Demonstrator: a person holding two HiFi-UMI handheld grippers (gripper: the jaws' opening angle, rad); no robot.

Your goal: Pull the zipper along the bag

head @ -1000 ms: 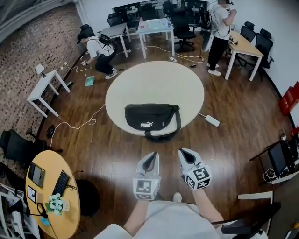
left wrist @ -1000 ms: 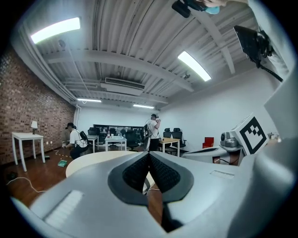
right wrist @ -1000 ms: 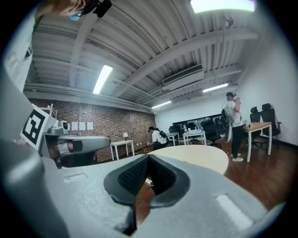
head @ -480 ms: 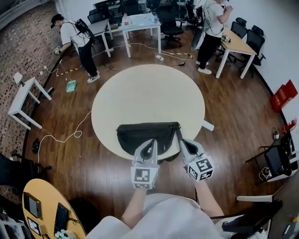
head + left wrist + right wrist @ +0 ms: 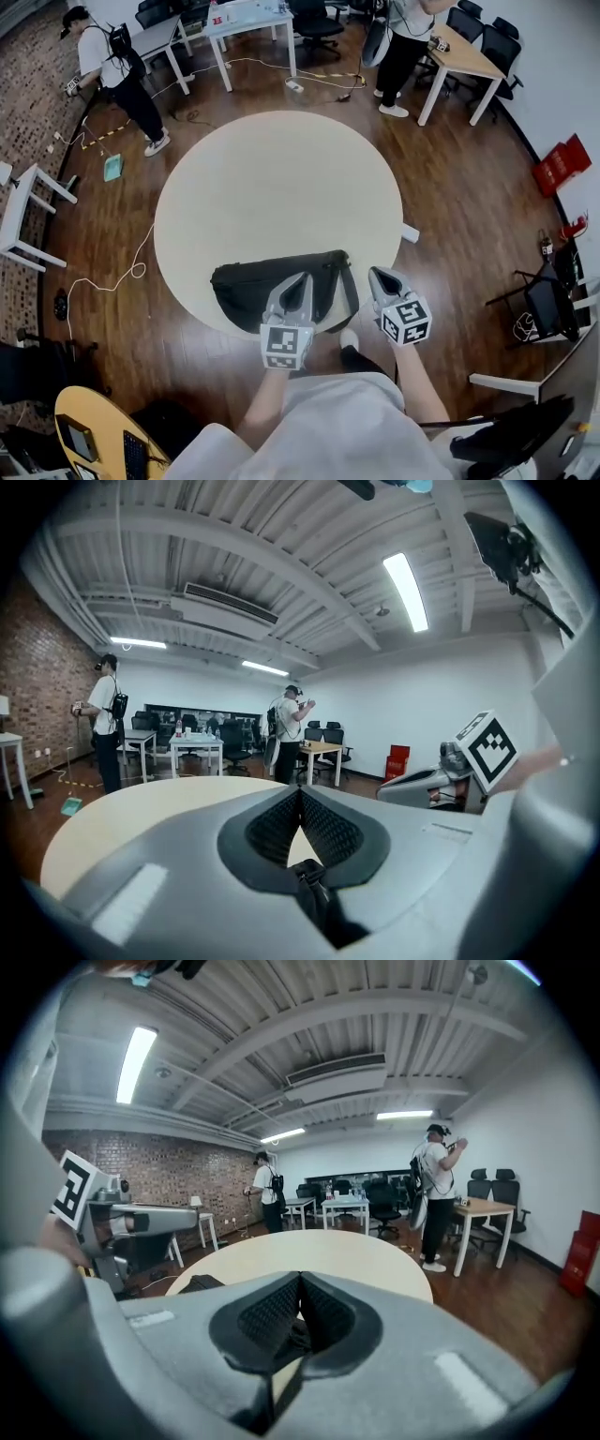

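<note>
A black waist bag (image 5: 253, 286) lies on the near edge of the round beige table (image 5: 281, 187), its strap looping off its right end. My left gripper (image 5: 300, 279) hangs over the bag's right part with its jaws shut and nothing between them. My right gripper (image 5: 377, 274) is shut and empty just right of the strap, at the table's rim. In the left gripper view the shut left gripper (image 5: 300, 790) points across the table (image 5: 141, 808), and the right gripper's marker cube (image 5: 487, 747) shows beside it. The right gripper view shows the shut right gripper (image 5: 300, 1279) and a corner of the bag (image 5: 199, 1284).
People stand at the far left (image 5: 112, 70) and far right (image 5: 403, 28) among white desks (image 5: 248, 14) and office chairs. A white cable (image 5: 108, 277) runs over the wood floor. A white side table (image 5: 23, 202) is at the left; a round wooden desk (image 5: 94, 436) sits near left.
The view has closed in on the table: the bag now lies right under both grippers, which have come forward from over the floor to the table's near edge. The person at the far left has stood up.
</note>
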